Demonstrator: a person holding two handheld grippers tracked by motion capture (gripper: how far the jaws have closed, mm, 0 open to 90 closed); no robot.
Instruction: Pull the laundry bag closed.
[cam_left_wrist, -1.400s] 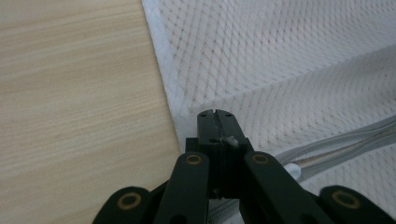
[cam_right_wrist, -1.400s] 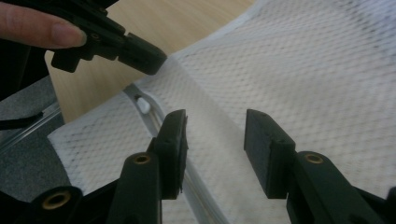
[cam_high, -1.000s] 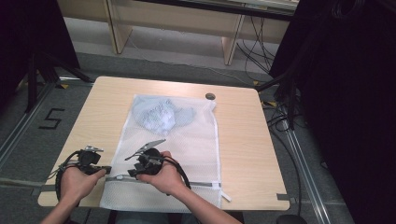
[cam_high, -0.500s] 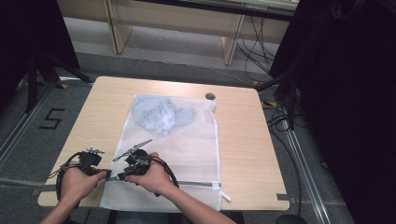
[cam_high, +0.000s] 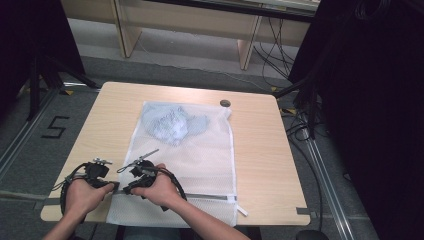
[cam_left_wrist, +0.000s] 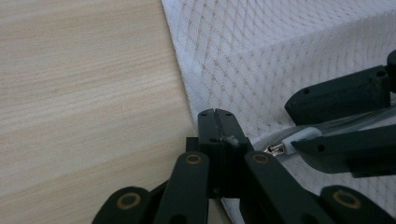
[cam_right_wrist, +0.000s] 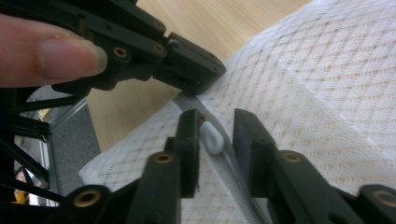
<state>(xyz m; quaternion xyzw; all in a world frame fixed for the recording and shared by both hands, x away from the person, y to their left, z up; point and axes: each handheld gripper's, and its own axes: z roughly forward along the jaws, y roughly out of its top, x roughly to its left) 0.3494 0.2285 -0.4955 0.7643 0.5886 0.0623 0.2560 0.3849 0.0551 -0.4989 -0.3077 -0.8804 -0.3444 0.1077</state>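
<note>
Light wooden table (cam_high: 100, 125) carries a white mesh laundry bag (cam_high: 200, 160) with bluish cloth (cam_high: 170, 122) inside. Left gripper (cam_left_wrist: 216, 122) has its jaws closed on the bag's near-left edge by the zipper (cam_right_wrist: 233, 140). Right gripper (cam_right_wrist: 215, 135), just beside it, has its jaws slightly apart around the white zipper pull (cam_right_wrist: 211, 136).
</note>
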